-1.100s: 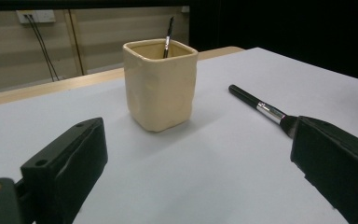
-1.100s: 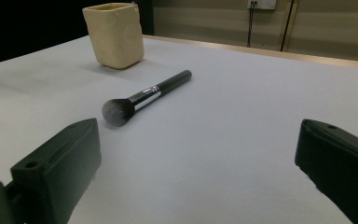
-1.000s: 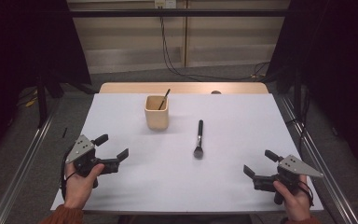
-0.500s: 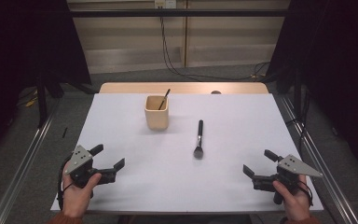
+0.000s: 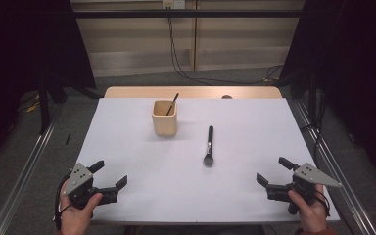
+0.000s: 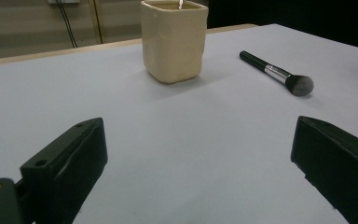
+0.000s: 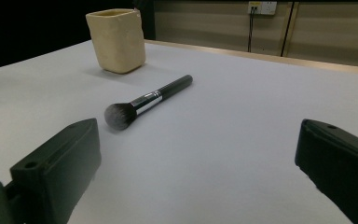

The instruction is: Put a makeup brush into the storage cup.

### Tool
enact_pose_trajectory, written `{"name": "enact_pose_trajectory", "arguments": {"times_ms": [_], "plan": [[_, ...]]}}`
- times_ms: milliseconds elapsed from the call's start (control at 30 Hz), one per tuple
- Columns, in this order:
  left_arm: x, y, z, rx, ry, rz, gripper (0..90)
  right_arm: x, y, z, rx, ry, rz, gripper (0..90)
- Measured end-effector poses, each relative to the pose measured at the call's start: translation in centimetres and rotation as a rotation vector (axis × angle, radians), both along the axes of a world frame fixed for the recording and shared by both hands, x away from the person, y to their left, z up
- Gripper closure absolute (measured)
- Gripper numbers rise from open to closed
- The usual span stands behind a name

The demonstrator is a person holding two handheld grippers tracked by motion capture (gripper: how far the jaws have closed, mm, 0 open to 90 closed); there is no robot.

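Starting stance. The left gripper (image 5: 111, 175) and right gripper (image 5: 273, 171) rest at the near corners of the white table (image 5: 127, 147), jaws spread wide and empty. The makeup brush (image 5: 209, 145) lies flat, just right of the beige cup (image 5: 164, 118) and apart from it, bristles toward the person; a thin stick (image 5: 172, 104) stands in the cup. Judged step: approach, not yet begun. The next move likely calls for one gripper to reach forward and straddle the brush handle.

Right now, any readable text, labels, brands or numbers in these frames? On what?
None readable.
Cup: plain, no print.
Brush: black handle, silver ferrule, no marking that can be made out.
Left gripper and right gripper: no lettering visible.
Wall socket: too small to tell.
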State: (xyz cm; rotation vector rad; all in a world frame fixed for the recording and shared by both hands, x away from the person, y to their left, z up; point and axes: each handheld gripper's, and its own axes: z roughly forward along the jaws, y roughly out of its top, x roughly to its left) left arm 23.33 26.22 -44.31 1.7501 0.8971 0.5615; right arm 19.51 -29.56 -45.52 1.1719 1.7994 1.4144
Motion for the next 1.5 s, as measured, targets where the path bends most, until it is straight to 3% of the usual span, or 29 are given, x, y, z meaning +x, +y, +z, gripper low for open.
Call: {"name": "enact_pose_trajectory", "arguments": {"times_ms": [300, 467, 733, 833, 1133, 1167, 1300, 1500], "plan": [[0.3, 0.4, 0.0, -0.01, -0.002, -0.001, 3.5, 0.1, 0.1, 0.2, 0.0, -0.011, -0.001, 0.0], [0.3, 0.6, -0.2, -0.05, 0.015, -0.003, 3.5, 0.4, 0.4, 0.5, 0.03, -0.02, -0.014, 0.0], [0.3, 0.5, 0.0, -0.041, 0.002, 0.005, 3.4, 1.2, 1.2, 0.7, 0.036, -0.022, 0.007, 0.0], [0.3, 0.4, 0.0, -0.03, 0.0, -0.001, 3.5, 1.9, 1.6, 1.0, 0.047, -0.02, 0.009, 0.0], [0.2, 0.2, 0.2, -0.01, -0.01, -0.015, 3.2, 3.7, 2.8, 1.3, 0.014, -0.011, 0.048, 0.0], [0.3, 0.1, 0.1, 0.009, -0.011, -0.023, 3.2, 4.2, 3.1, 1.4, 0.015, -0.013, 0.052, 0.0], [0.3, -0.1, 0.1, 0.004, -0.013, -0.042, 3.3, 5.5, 4.0, 1.5, 0.027, 0.015, 0.08, 0.4], [0.3, 0.1, 0.1, -0.001, -0.013, -0.037, 3.3, 6.8, 5.0, 1.5, 0.014, 0.008, 0.083, 0.4]]}}
